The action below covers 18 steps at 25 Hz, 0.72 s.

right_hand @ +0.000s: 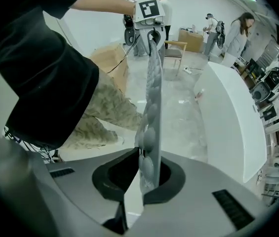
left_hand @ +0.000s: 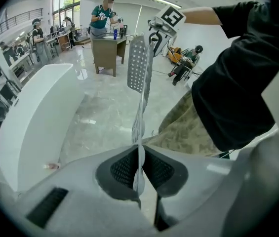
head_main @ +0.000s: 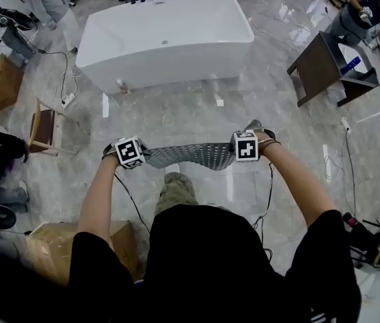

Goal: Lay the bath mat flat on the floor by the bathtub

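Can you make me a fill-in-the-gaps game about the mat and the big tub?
1. The grey bath mat hangs stretched between ____ grippers.
2. The left gripper and the right gripper are both ____ on the mat's ends.
3. The bathtub beyond the mat is ____ in colour.
Missing words: two, shut, white.

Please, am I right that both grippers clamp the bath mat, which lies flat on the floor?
Not quite: the left gripper and right gripper clamp the bath mat, but the head view shows it stretched in the air between them, off the floor.
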Each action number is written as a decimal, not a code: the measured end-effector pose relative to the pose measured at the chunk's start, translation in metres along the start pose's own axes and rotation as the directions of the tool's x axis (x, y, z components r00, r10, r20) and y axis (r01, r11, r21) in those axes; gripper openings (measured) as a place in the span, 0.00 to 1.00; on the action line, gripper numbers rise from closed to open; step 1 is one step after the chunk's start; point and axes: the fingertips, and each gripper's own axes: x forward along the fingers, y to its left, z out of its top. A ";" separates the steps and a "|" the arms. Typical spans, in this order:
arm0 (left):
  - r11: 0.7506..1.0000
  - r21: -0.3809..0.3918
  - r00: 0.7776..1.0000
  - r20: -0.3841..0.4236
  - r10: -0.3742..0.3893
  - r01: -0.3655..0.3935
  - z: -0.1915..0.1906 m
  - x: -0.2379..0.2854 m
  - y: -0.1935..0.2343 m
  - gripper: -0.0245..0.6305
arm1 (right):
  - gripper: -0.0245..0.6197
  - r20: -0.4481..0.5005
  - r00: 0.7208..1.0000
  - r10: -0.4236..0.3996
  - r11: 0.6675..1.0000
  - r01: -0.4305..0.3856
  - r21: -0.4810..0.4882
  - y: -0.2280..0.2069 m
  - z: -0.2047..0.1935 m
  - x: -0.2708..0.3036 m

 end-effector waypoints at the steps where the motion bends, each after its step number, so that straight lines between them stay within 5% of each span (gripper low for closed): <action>1: 1.000 0.006 1.000 0.002 -0.007 0.007 -0.003 0.000 0.012 0.08 | 0.08 -0.005 1.000 0.004 1.000 -0.004 0.010 -0.014 0.003 0.001; 18: 0.999 0.017 0.998 0.039 -0.050 0.049 -0.057 -0.057 0.160 0.08 | 0.08 -0.043 0.999 -0.012 0.998 0.015 0.058 -0.182 0.079 -0.002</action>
